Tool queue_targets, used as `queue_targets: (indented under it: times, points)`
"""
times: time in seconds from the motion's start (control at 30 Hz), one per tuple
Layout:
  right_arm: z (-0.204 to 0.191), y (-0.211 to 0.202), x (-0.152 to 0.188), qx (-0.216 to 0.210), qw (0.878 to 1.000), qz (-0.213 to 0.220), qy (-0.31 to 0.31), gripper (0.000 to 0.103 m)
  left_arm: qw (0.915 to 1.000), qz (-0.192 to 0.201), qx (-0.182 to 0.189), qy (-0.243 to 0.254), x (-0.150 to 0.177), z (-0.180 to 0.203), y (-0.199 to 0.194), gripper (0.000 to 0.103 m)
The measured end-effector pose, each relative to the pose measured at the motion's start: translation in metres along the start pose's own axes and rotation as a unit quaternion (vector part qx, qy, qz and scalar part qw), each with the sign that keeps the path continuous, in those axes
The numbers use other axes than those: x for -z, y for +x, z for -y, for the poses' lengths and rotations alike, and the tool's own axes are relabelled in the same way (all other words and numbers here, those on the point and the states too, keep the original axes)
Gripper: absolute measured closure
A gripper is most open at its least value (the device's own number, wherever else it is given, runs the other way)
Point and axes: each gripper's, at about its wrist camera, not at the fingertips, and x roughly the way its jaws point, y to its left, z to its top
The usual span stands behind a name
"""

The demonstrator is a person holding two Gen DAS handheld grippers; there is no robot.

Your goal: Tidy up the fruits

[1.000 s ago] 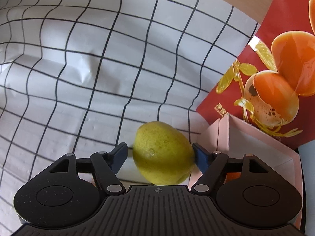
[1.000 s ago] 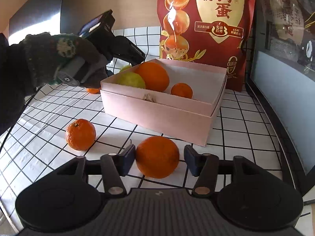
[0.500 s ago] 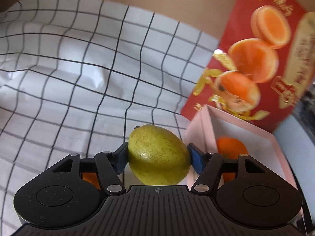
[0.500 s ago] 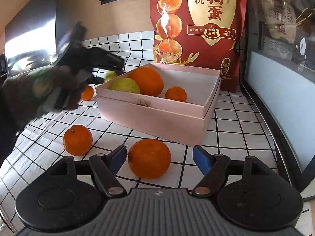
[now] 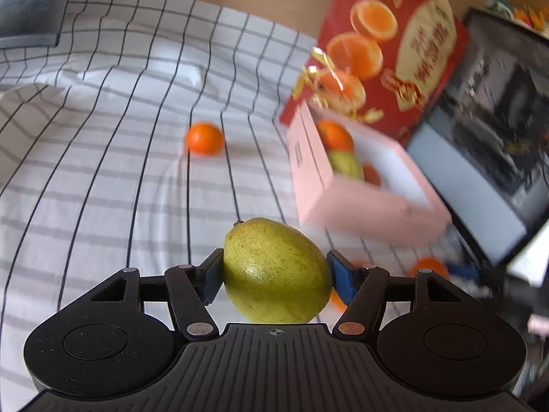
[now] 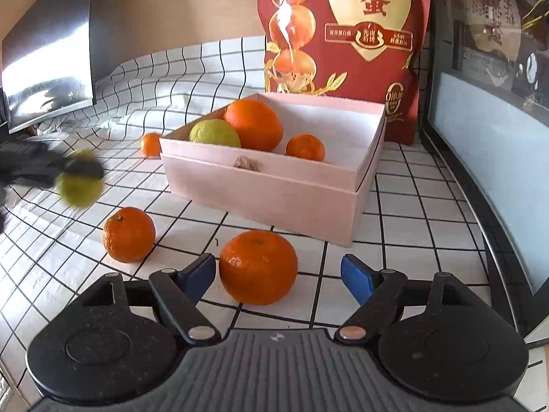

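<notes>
Gripping a yellow-green pear (image 5: 276, 271) between both blue pads (image 5: 213, 278), the left gripper (image 5: 274, 276) carries the fruit clear above the checked tablecloth (image 5: 120, 137); its jaws are pinched on the pear's sides. From the right wrist view the same gripper shows as a dark blur at the left edge with the pear under it. The right gripper (image 6: 278, 276) sits low over the cloth with its jaws opening; a large orange (image 6: 258, 267) lies on the cloth between them, near the left pad (image 6: 199, 276) and apart from the right one. A smaller mandarin (image 6: 128, 234) lies just left of the orange. The pink box (image 6: 267, 195) stands behind them, holding a green fruit (image 6: 214, 133), a big orange (image 6: 254, 124) touching it, and a small mandarin (image 6: 305, 147) alone to the right. Another mandarin (image 6: 150, 144) lies on the cloth beside the box's far left corner. A red printed bag (image 6: 343, 34) stands upright behind the box
</notes>
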Motion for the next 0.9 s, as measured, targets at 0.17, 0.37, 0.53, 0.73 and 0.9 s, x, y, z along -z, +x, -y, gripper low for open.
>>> queue_targets:
  times: [0.17,0.37,0.53,0.73,0.9]
  points:
    - [-0.001,0.005,-0.001,0.001,1.0,-0.016,-0.003,0.021,0.9997,-0.019,0.004,0.014,0.016,0.0,-0.006,0.034]
    - [-0.001,0.011,-0.002,0.005,0.999,-0.036,0.0,0.018,0.9993,-0.026,-0.006,0.027,0.02,0.004,0.0,0.033]
    - [0.0,0.013,-0.002,0.001,0.999,-0.038,0.0,0.014,0.9993,-0.022,-0.015,0.026,0.019,0.01,0.009,0.033]
    - [-0.009,0.016,-0.003,0.008,0.998,-0.05,-0.024,0.01,0.9961,-0.02,-0.055,0.067,0.02,0.03,0.024,0.034]
    - [-0.009,0.02,-0.004,0.012,0.998,-0.061,-0.027,0.002,0.9954,-0.012,-0.067,0.067,0.022,0.033,0.027,0.034]
